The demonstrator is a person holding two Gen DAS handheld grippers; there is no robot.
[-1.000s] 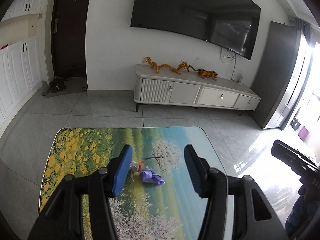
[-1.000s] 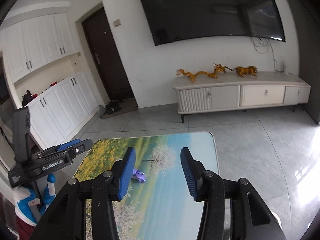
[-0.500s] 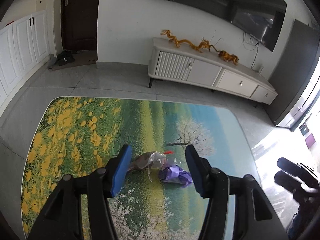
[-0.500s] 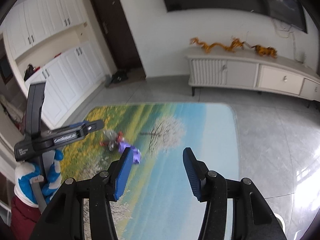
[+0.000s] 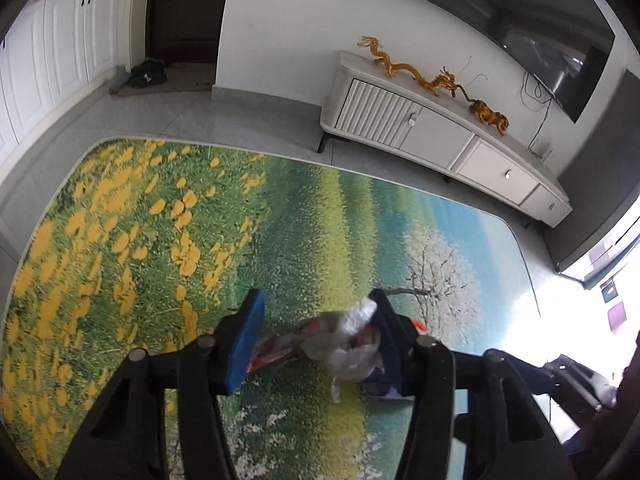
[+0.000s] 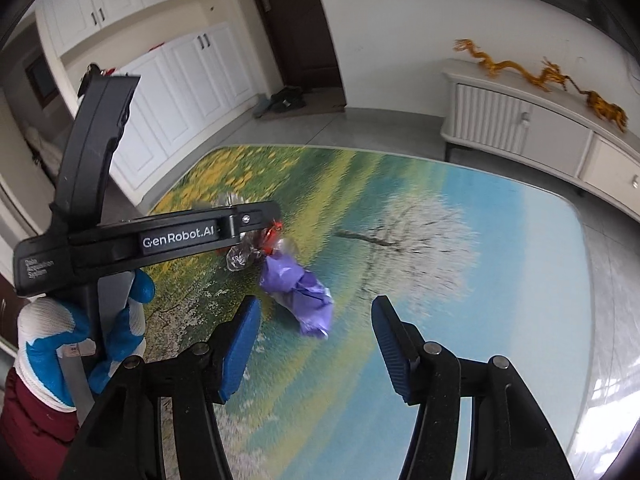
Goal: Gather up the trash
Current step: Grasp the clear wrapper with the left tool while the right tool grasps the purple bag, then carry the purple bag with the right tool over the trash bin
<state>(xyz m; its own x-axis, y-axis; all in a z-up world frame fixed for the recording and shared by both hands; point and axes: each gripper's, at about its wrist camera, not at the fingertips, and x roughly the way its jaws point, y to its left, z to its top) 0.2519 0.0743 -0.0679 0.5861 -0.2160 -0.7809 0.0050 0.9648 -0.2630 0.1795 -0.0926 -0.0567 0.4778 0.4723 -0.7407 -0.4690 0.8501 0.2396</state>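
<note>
Living-room floor of pale glossy tile, white walls. Landmark for all positions: the rug (image 5: pixel 168 240), a large flat rectangle with rounded corners, short pile, printed with a landscape of yellow flowers, green field, blue band and a white blossoming tree.

Beyond the rug's far edge: long low white cabinet (image 5: pixel 424 132) on dark legs, one ribbed door and smooth drawer fronts, with wiry golden dragon figures (image 5: pixel 420 72) along its top. Off the rug's flower end: panelled white cupboards (image 6: pixel 192 76) and a dark brown door (image 6: pixel 296 20).

Trash lies on the rug near the foot of the printed tree. Two pieces, touching or nearly so:
- crinkled clear wrapper (image 5: pixel 344 344), shiny film with red print, irregular crumple; long axis runs roughly across the left gripper (image 5: pixel 316 320), from one pad to the other.
- crumpled purple wrapper (image 6: pixel 300 288), foil-like, elongated lump; in the right wrist view its long axis runs diagonally, upper left to lower right, its lower end toward the right gripper (image 6: pixel 316 320).

Left gripper: blue ribbed pads straddle the clear wrapper, jaws closing; whether the pads press on it cannot be told. Held by a white-and-blue gloved hand (image 6: pixel 80 336).

Right gripper: jaws opening, nothing gripped; purple wrapper sits just ahead of the gap, untouched.
</note>
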